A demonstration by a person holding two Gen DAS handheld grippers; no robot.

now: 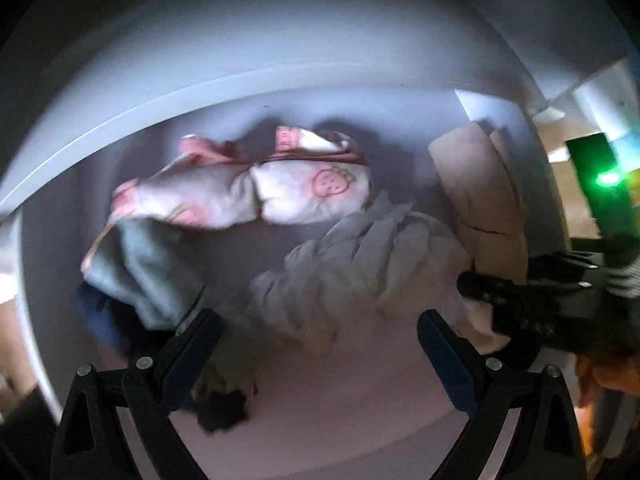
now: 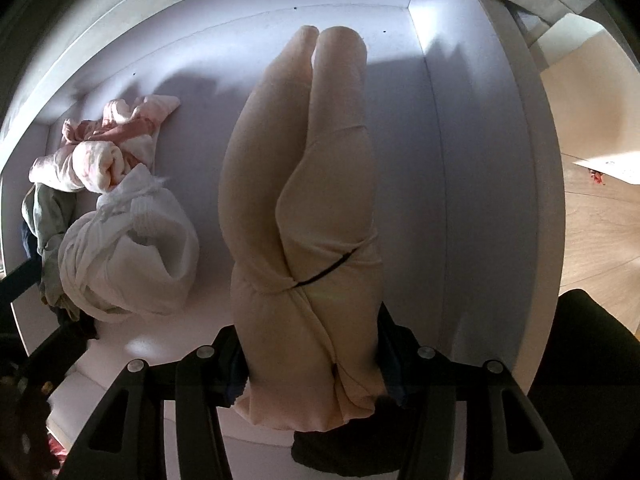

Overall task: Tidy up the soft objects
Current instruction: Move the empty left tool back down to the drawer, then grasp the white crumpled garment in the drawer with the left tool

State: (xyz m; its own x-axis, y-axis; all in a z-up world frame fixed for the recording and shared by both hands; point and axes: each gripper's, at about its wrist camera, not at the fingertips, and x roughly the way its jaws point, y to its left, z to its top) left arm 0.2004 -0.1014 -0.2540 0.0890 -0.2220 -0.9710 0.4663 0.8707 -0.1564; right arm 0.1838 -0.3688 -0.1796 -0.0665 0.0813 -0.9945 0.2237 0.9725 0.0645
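My right gripper [image 2: 310,340] points down into a white bin [image 2: 448,168] and is shut on a rolled beige garment [image 2: 304,200], which stands on end on the bin floor. In the left wrist view the same beige garment [image 1: 480,196] stands at the right, with the black right gripper [image 1: 520,300] on it. My left gripper [image 1: 318,320] is open and holds nothing; it hangs over a crumpled white garment [image 1: 360,268]. A pink-and-white garment with a strawberry print [image 1: 280,188] lies at the back, and a grey-green garment [image 1: 136,268] lies at the left.
The white garment [image 2: 132,252], the pink-and-white one [image 2: 104,156] and the grey-green one [image 2: 48,216] crowd the bin's left side. Bare bin floor lies right of the beige roll. Wooden flooring [image 2: 592,220] lies beyond the bin's right wall. A green light [image 1: 608,178] glows at the right.
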